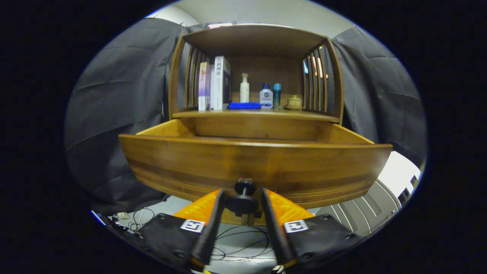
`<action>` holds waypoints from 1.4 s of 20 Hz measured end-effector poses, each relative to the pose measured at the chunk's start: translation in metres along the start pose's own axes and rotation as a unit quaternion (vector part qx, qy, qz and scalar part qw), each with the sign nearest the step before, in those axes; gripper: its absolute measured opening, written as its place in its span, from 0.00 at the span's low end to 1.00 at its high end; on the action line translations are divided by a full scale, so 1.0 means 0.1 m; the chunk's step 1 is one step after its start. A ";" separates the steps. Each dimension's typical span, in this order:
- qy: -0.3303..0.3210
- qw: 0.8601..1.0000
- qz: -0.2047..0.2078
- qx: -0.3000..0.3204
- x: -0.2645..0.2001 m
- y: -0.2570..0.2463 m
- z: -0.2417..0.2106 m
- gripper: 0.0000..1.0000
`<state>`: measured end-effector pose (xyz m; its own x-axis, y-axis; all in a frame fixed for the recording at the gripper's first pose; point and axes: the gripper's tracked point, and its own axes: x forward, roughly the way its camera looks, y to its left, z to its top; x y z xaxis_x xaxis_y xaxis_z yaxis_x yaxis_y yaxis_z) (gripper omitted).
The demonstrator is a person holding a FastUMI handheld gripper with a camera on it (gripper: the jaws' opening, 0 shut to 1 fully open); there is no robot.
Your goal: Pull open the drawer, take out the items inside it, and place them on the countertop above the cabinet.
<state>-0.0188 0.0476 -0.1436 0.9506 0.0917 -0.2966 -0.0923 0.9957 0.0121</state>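
A wooden cabinet's drawer [255,163] stands pulled out toward me, its wide front panel just ahead of the fingers. The black drawer knob [242,201] sits at the lower middle of that panel, between my fingers. My gripper [242,193] is shut on the knob, one finger pressing on each side of it. The front panel hides whatever lies inside the drawer; I see only the tops of its side walls. Above the drawer runs the wooden countertop [312,116], roofed and slatted at the sides.
On the countertop stand two books [215,83], a white pump bottle [244,88], a blue cloth [244,105], a blue-capped white bottle [266,97], a teal bottle [277,96] and a small jar [294,102]. Cables [236,243] lie on the floor below. A ridged grey panel [361,211] sits lower right.
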 end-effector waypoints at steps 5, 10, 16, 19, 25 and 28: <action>-0.051 0.998 -0.007 0.022 -0.20 -0.04 0.48 0.99; -0.059 0.997 -0.038 0.012 -0.24 -0.21 0.83 1.00; -0.027 0.998 -0.060 0.012 0.08 -0.20 1.14 1.00; -0.001 0.997 -0.073 0.006 0.27 -0.17 1.25 1.00; 0.050 0.994 -0.075 0.067 0.83 -0.08 1.25 1.00; 0.080 0.990 -0.071 0.089 1.10 -0.04 1.16 1.00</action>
<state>0.1201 0.0558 -0.0651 0.8899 -0.0394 -0.4544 0.1070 0.9865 0.1239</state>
